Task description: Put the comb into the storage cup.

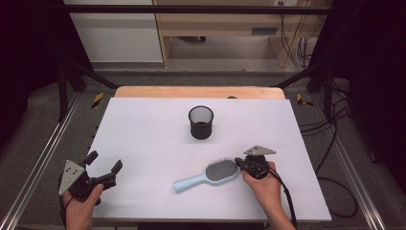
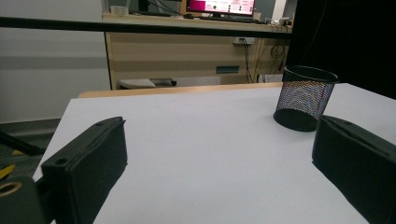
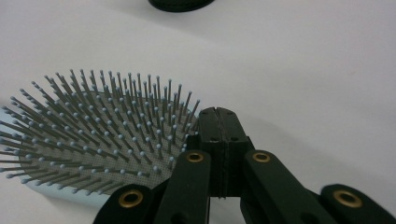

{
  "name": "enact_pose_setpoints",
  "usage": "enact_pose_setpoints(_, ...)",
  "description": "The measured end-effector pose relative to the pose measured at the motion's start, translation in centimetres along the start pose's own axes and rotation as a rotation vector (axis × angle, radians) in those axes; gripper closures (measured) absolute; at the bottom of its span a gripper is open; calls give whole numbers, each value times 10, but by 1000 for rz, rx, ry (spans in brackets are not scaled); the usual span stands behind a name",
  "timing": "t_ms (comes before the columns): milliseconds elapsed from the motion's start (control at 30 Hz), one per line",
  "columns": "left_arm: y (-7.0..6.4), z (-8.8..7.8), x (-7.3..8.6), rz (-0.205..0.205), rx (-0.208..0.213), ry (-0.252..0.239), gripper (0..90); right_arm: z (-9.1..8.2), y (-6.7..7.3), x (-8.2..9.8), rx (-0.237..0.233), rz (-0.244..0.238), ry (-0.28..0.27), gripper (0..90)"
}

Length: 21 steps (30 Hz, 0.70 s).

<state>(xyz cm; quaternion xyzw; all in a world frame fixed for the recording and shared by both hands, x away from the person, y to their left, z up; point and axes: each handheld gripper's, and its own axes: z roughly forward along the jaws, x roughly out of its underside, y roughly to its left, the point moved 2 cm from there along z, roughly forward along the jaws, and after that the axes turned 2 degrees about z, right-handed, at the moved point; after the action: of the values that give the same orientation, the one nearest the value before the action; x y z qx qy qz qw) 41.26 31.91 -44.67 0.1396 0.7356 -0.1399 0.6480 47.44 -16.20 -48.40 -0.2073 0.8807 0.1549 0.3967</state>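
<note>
Right tongs: jaws pressed together, gripping nothing, tips against my pale-blue paddle hairbrush's head. Left tongs: jaws wide apart, empty, facing the black mesh cup.

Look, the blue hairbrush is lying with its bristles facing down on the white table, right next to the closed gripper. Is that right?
Not quite. The hairbrush lies bristles up, not down; the right gripper view shows them pointing upward. The rest holds: it rests on the white table beside the shut right gripper.

Light-blue paddle hairbrush lies bristles-up on the white table.
</note>
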Motion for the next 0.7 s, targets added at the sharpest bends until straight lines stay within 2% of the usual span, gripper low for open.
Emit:
enact_pose_setpoints(133,0,0,0,1,1,1,33,3,9,-1,-8,-7,-2,900)
enact_pose_setpoints(167,0,0,0,1,0,2,33,5,16,-2,-13,-11,-1,900)
enact_pose_setpoints(233,0,0,0,1,0,3,33,6,18,-2,-18,-14,-3,900)
enact_pose_setpoints(267,0,0,0,2,0,6,33,9,26,-3,-27,-23,-4,900)
enact_pose_setpoints(300,0,0,0,2,0,6,33,9,26,-3,-27,-23,-4,900)
enact_pose_setpoints(333,0,0,0,4,0,9,33,12,33,-4,-38,-32,-2,900)
enact_pose_setpoints(533,-1,0,1,3,-1,17,33,20,53,-7,-61,-58,-5,900)
enact_pose_setpoints(567,-1,0,1,3,-1,17,34,20,53,-7,-61,-58,-5,900)
enact_pose_setpoints(600,-1,0,1,4,-2,18,33,22,59,-8,-67,-66,-6,900)
enact_pose_setpoints(700,-1,0,1,4,-2,20,34,24,64,-9,-69,-76,-7,900)
